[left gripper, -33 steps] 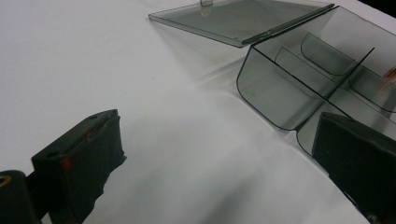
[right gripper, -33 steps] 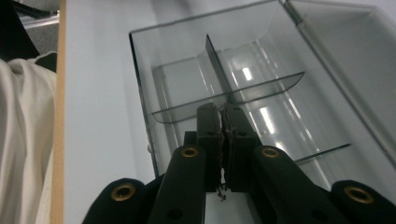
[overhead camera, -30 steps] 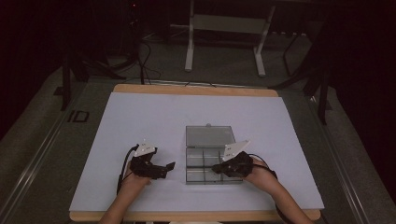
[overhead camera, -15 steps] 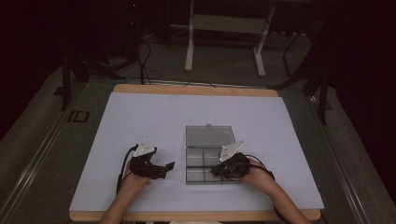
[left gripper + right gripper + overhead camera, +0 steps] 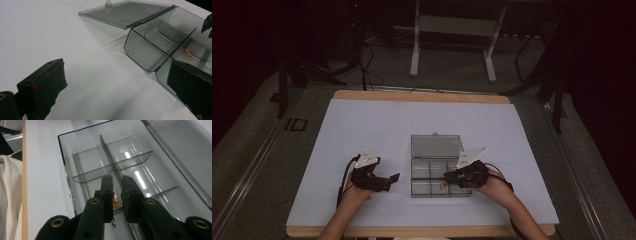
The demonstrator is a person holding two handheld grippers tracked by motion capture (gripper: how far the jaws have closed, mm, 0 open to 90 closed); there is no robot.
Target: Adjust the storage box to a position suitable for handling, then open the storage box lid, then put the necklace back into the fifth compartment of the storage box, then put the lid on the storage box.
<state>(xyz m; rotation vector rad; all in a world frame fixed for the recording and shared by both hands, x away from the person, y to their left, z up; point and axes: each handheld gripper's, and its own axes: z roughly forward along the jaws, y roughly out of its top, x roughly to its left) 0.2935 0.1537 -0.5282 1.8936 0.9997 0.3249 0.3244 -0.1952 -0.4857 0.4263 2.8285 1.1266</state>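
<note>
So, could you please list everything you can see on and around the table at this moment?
Compartment box: one, clear smoky plastic with dividers, near middle of the table, between the two tongs.
Lid: one, clear smoky, hinged open and lying flat behind the box.
Small item: one, coppery orange, in a front compartment; too small to identify.
Table: one, white top with wooden edge.
Stand: one, pale grey, on the floor beyond the table.
Left tongs: one, black, open, over the bare table left of the box, holding nothing.
Right tongs: one, black, jaws just opening and slightly apart, inside the box with the orange item between them.
</note>
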